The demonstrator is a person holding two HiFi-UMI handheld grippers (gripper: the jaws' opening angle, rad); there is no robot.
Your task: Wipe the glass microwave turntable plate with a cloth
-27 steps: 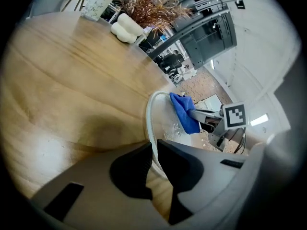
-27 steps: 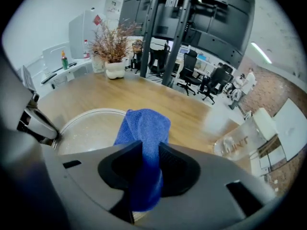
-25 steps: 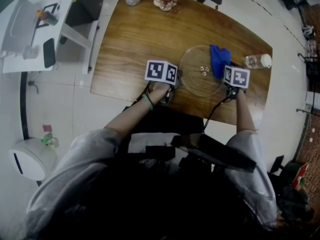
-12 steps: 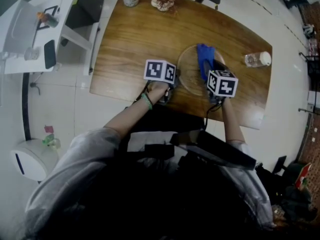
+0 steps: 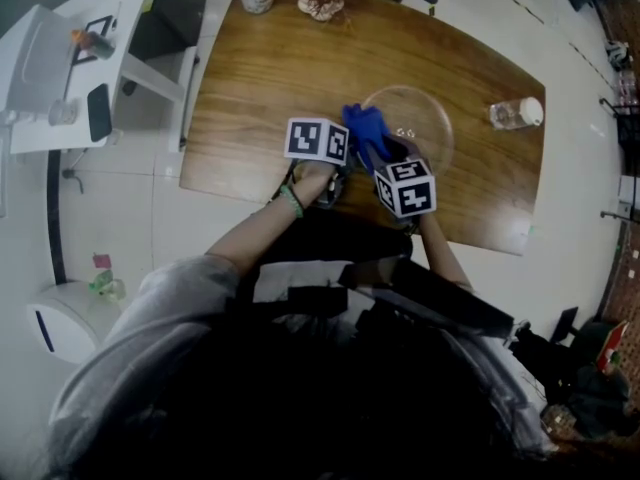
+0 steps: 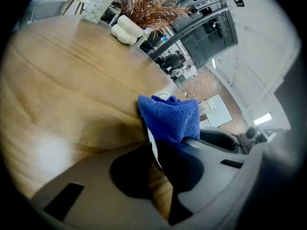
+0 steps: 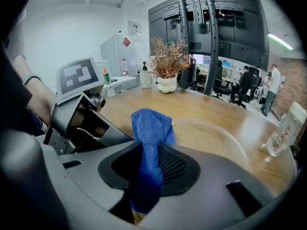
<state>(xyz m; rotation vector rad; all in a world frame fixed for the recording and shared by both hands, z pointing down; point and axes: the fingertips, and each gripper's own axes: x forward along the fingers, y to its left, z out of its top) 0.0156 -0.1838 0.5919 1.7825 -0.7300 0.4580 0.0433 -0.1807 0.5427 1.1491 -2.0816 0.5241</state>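
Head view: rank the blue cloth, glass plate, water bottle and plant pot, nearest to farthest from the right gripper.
1. blue cloth, clamped in the right gripper.
2. glass plate, just beyond it.
3. water bottle, far right.
4. plant pot, table's far edge.

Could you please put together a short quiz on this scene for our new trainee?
1. True or false: the right gripper is shut on the blue cloth.
2. Fill in: the left gripper has its fingers clamped on the rim of the ____.
3. In the head view, which thing is nearest the right end of the table? A. clear bottle B. mug C. book

Key:
1. True.
2. glass plate.
3. A.
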